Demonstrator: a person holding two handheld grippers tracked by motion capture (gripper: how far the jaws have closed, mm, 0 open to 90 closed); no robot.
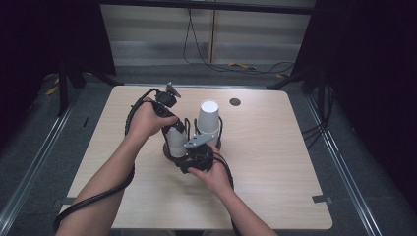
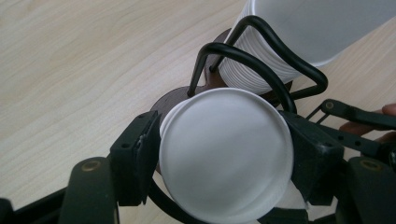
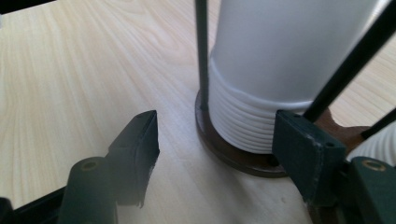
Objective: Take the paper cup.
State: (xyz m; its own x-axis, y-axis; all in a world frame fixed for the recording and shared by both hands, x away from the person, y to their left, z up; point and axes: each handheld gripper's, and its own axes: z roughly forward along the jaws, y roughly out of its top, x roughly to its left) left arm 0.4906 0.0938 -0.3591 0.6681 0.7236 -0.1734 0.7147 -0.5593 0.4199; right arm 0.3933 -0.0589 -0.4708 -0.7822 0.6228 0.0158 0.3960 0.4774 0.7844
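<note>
Cup stack [image 2: 226, 156], inverted in the wire holder [image 2: 261, 60] at surface [image 1: 275, 162] centre, sitting clamped in left gripper [image 2: 224, 158], risking dragging nested cups or tipping the holder; right gripper [image 3: 215, 154] waiting part-open, holding nothing, beside the base [image 3: 233, 156].

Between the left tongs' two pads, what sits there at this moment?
In the left gripper view, the left tongs have an upturned white paper cup between their pads, which press on its sides. Behind it stands the cup stack in the black wire holder.

No readable text, labels, brands or numbers on anything.
</note>
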